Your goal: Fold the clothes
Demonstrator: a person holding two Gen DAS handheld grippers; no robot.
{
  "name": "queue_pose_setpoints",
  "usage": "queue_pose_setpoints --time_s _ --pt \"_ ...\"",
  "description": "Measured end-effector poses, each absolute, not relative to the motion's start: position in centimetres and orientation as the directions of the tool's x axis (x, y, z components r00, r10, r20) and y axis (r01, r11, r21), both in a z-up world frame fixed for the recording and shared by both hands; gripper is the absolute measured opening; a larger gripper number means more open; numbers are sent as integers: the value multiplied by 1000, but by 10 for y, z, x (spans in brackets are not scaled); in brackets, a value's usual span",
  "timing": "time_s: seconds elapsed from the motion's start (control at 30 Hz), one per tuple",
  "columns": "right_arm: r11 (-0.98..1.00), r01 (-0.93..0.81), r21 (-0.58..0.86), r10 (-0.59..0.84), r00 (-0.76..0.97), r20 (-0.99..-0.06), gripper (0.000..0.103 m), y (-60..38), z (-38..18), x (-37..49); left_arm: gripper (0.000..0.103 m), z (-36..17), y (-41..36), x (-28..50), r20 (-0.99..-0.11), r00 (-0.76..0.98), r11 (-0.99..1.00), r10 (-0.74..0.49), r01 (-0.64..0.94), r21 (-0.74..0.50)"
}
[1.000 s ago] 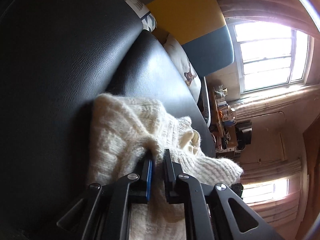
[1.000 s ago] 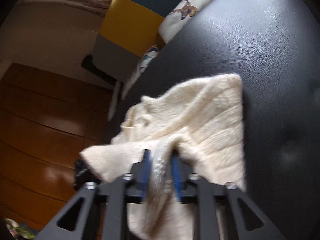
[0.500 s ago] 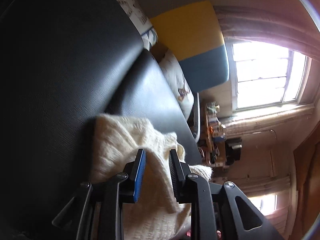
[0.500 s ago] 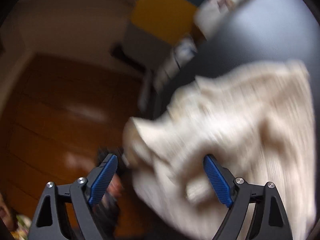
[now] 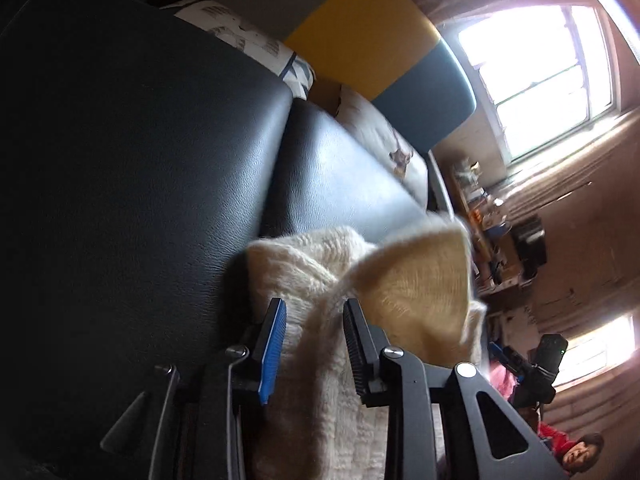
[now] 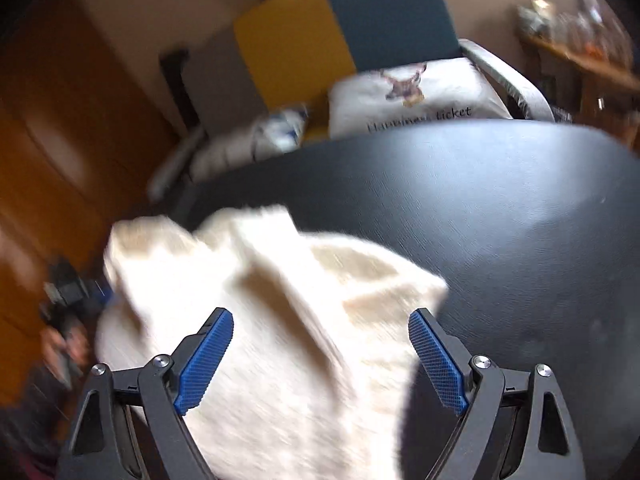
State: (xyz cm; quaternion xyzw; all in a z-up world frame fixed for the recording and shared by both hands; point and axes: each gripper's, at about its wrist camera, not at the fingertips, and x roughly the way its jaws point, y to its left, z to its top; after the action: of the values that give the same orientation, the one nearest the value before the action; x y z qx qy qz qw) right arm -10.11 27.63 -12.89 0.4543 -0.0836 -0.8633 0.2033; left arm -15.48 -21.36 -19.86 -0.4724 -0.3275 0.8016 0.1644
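Two hand-held grippers, left (image 5: pixel 314 312) and right (image 6: pixel 321 330), stood released over the sweater (image 6: pixel 280 320), which lay ahead of both on the sofa (image 6: pixel 500 208). Its raised, loose flap might have slumped, undoing the fold.

I have a black padded leather-look bench (image 5: pixel 132 168) under both cameras, its surface finely grained and glossy where the window light catches it. In the left wrist view a seam (image 5: pixel 280 152) divides it into two cushions side by side. Lying directly on it is a cream fuzzy knitted garment (image 6: pixel 304 320), bunched up, with one part raised off the surface in a fold (image 5: pixel 416 280); its lower portion is blurred in the right wrist view. Past the bench's far edge I can see white printed pillows (image 6: pixel 416 96), though I cannot tell whether they touch it.
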Motion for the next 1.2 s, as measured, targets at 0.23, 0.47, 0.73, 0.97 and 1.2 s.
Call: queue_pose_setpoints --time_s 0.23,0.47,0.73,0.97,1.2 --pt "-914 358 192 -344 -431 -834 70 255 -159 -117 31 -194 -194 -162 -660 -485 -757 574 -7 -654" --pt "-931 356 75 -244 -458 -855 33 237 -159 -108 35 -190 -182 -168 -676 -467 -780 570 -47 -625" --pt "-951 286 -120 -41 -498 -866 10 246 -145 -106 5 -169 -167 -167 -699 -455 -817 552 -128 -562" --pt "-996 81 43 -76 -471 -879 14 296 -161 -103 11 -190 -192 -161 -758 -447 -839 476 28 -544" --pt "-991 28 127 -121 -563 -817 53 317 -131 -92 22 -145 -190 -150 -745 -584 -896 322 67 -440"
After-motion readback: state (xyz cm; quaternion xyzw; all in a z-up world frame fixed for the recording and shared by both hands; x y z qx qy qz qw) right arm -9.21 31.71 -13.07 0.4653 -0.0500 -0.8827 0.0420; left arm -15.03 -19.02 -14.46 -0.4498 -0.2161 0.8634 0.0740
